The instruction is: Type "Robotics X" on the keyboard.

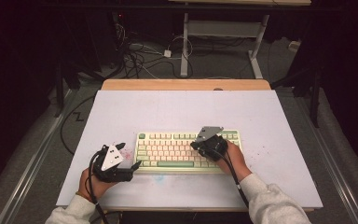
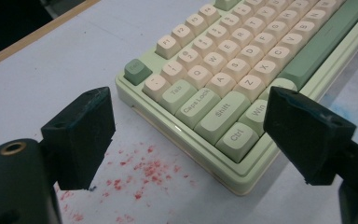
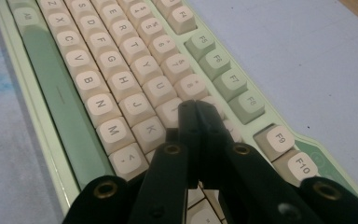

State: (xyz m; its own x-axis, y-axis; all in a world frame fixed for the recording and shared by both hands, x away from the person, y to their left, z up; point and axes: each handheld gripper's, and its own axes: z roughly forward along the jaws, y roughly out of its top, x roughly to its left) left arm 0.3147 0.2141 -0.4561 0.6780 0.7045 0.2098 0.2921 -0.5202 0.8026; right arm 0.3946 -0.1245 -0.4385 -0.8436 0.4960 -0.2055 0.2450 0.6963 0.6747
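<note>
Lying flat a little toward six o'clock of the middle of the white desk in the high view, the green and cream keyboard is sitting with its long side across the person's front. The right tongs are hovering over the keyboard's right half, at about three o'clock of its centre, with the right hand gripping them from the five o'clock side. In the right gripper view the right tongs are showing their jaws pressed together, holding nothing, with the tip resting on or just above a cream key beside the K key, in the row of I and O; whether the tip is touching the key cannot be told. The left tongs are lying low at the keyboard's nine o'clock end, near its front left corner, held by the left hand. In the left gripper view the left tongs are standing spread wide and holding nothing, with one jaw over the bare desk and the other over the corner by the Win key and the Ctrl key. Red speckles are dotting the desk just beside that corner.
</note>
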